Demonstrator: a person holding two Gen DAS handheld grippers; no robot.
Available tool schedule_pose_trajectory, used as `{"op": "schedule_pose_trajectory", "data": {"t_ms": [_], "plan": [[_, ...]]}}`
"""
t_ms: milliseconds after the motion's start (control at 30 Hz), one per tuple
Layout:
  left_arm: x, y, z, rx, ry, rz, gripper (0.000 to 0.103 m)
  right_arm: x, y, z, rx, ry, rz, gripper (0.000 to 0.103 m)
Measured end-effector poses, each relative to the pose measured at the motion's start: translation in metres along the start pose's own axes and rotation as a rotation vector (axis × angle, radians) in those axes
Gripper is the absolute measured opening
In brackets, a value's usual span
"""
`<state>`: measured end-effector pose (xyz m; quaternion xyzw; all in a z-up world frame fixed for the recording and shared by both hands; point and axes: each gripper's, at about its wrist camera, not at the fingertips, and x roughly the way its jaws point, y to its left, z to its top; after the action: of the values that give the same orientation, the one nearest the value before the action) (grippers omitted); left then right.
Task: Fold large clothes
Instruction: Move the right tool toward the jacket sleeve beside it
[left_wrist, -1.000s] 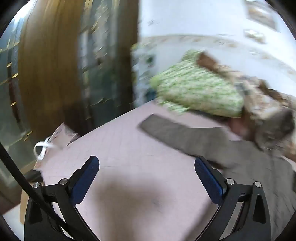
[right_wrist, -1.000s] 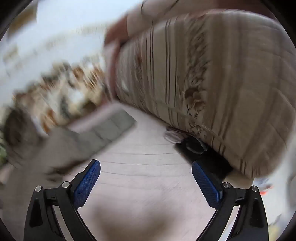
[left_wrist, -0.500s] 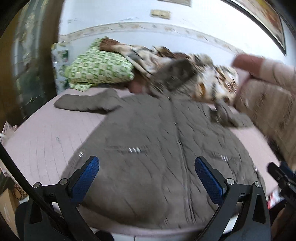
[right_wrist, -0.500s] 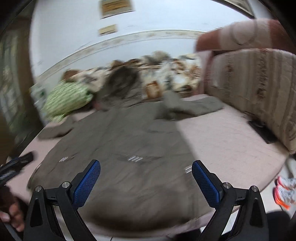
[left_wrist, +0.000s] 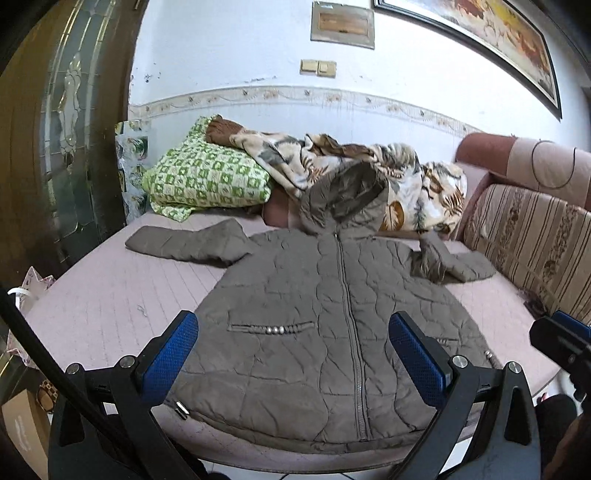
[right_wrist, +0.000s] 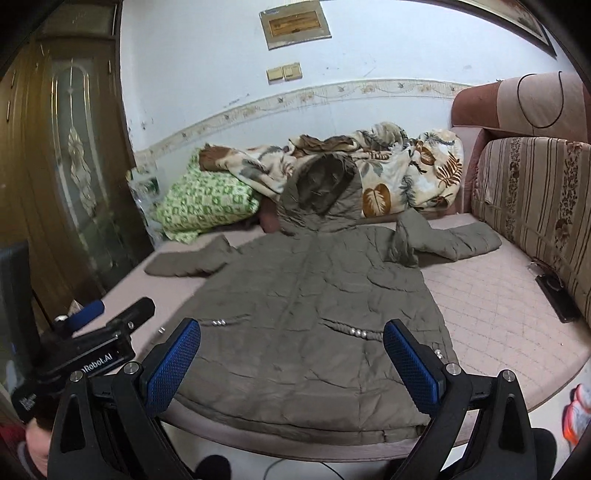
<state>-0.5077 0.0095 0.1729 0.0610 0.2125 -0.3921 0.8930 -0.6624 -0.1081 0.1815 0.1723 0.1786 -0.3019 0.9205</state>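
While both of my grippers hang above the near edge of the bed, the grey-brown quilted hooded jacket (left_wrist: 332, 325) lies spread flat and face up across the pale pink quilted mattress (left_wrist: 103, 295), filling the centre of both wrist views. My left gripper (left_wrist: 293, 354) has its blue-padded jaws spread wide and empty at the bottom of the frame, over the jacket's hem. My right gripper (right_wrist: 291, 354) is likewise released, its jaws apart with nothing between them, and it too hovers clear of the fabric.

The jacket's zip (left_wrist: 349, 314) runs closed down the middle toward the lower edge of the frame. Its hood (left_wrist: 343, 199) props up against the bedding at centre frame. One sleeve (left_wrist: 188, 245) stretches out flat toward the left of the frame; the other sleeve (left_wrist: 448, 264) lies bent and rumpled at right of centre, near a striped beige cushion (left_wrist: 532, 240). Two pocket openings with silver studs (right_wrist: 221, 322) show on the jacket's front.

Behind the hood, a cream blanket with brown leaf print (left_wrist: 406, 184) lies bunched along the white wall, touching a green-and-white patterned pillow (left_wrist: 207, 177) at left of centre. A dark wooden door with frosted glass panels (left_wrist: 70, 147) fills the left side. In the right wrist view my left gripper's black body shows at lower left, and a flat black object (right_wrist: 556, 297) lies on the mattress at the right edge beside the cushion.
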Motion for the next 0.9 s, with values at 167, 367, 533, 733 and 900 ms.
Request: {"op": "schedule_pose_trajectory", "data": {"t_ms": [167,367,533,733,900], "plan": [[-0.028,0.003,0.017,0.002,-0.060,0.010,0.103,-0.021,-0.001,0.020,0.011,-0.022,0.014,0.101],[-0.054,-0.003,0.031,0.011,-0.097,0.008,0.103,-0.043,0.006,0.029,0.006,-0.061,0.036,0.102],[-0.063,-0.010,0.033,0.028,-0.096,0.016,0.103,-0.050,0.016,0.026,-0.040,-0.064,0.006,0.102],[-0.051,-0.009,0.026,0.019,-0.053,0.029,0.103,-0.036,0.019,0.020,-0.036,-0.007,-0.017,0.102],[-0.034,-0.004,0.023,-0.002,-0.018,0.043,0.103,-0.025,0.010,0.017,-0.015,0.022,-0.014,0.102]]}}
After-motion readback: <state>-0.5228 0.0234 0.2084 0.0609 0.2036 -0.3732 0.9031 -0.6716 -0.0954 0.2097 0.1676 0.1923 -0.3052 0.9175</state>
